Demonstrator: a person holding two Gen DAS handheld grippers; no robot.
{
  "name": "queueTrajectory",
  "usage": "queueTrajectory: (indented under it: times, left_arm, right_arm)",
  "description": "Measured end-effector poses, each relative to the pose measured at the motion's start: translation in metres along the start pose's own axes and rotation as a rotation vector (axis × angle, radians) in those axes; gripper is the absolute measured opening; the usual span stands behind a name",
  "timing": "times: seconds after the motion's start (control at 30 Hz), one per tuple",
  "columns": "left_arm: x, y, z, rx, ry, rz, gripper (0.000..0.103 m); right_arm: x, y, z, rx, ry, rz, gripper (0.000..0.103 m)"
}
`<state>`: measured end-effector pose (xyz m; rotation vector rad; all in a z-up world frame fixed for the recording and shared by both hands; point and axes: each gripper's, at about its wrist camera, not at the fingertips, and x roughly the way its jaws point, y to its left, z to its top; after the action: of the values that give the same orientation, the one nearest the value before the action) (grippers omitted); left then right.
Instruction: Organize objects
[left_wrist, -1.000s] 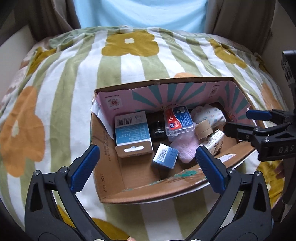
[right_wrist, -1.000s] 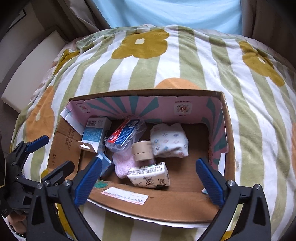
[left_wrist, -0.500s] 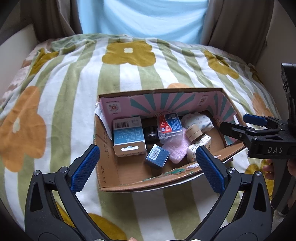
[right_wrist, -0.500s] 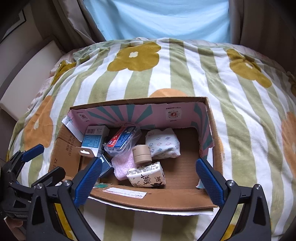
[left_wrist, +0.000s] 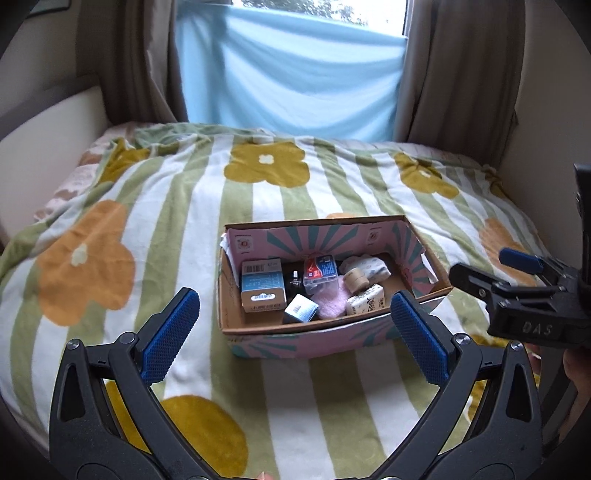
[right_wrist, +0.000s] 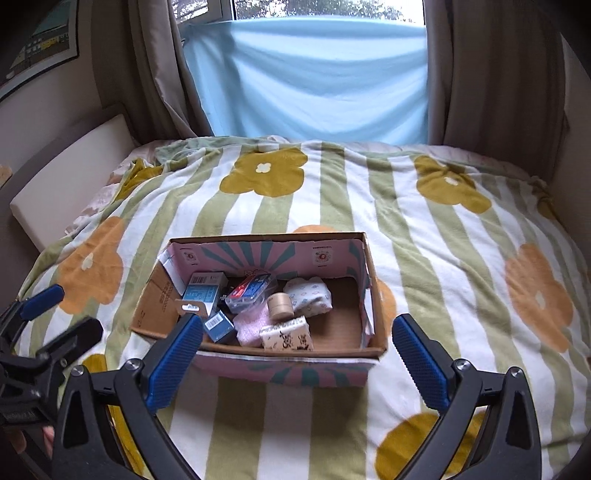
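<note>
A cardboard box (left_wrist: 424, 254) with a pink and teal lining sits on the flowered blanket; it also shows in the right wrist view (right_wrist: 373, 288). It holds a blue carton (left_wrist: 263, 285), a small blue box (left_wrist: 301, 309), a clear case with a red and blue label (left_wrist: 320, 273), a pink cloth (left_wrist: 332, 304), a tape roll (left_wrist: 355, 280), a printed tissue pack (left_wrist: 367, 303) and a white patterned bundle (left_wrist: 365, 266). My left gripper (left_wrist: 295, 332) is open and empty, in front of the box. My right gripper (right_wrist: 295, 354) is open and empty, also in front of the box.
The striped blanket (left_wrist: 147, 221) covers the whole bed. A blue cloth (left_wrist: 288, 81) hangs over the window behind, with brown curtains (left_wrist: 461, 74) at both sides. A white padded panel (right_wrist: 66, 173) runs along the left wall. A small white object (left_wrist: 262, 139) lies at the bed's far edge.
Both grippers have drawn back and up from the box, so it looks smaller and the window shows. Both stay open and empty. The objects in the box have not moved.
</note>
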<state>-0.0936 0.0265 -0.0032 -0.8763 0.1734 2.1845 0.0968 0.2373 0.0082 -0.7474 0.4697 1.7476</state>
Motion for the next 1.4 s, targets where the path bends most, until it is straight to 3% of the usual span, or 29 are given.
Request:
queueTrajectory:
  times: [0.2,0.4,0.77,1.4]
  left_arm:
    - [-0.031,-0.005,-0.037,0.018,-0.027,0.01,0.103]
    - [-0.044,0.005,-0.055,0.009,-0.043,0.01,0.103]
    - [-0.045,0.013,-0.057,0.014,-0.041,0.024,0.103]
    - [-0.051,0.006,-0.055,0.019,-0.047,-0.014,0.103]
  right_arm:
    - [-0.04,0.014,-0.039,-0.034,-0.061,-0.021,0.102]
    - [-0.049,0.015,-0.059,-0.042,-0.053,-0.051,0.102]
    - [-0.055,0.017,-0.058,-0.031,-0.073,-0.039,0.102]
    - [-0.062,0.022,-0.055,-0.035,-0.093,-0.064,0.102]
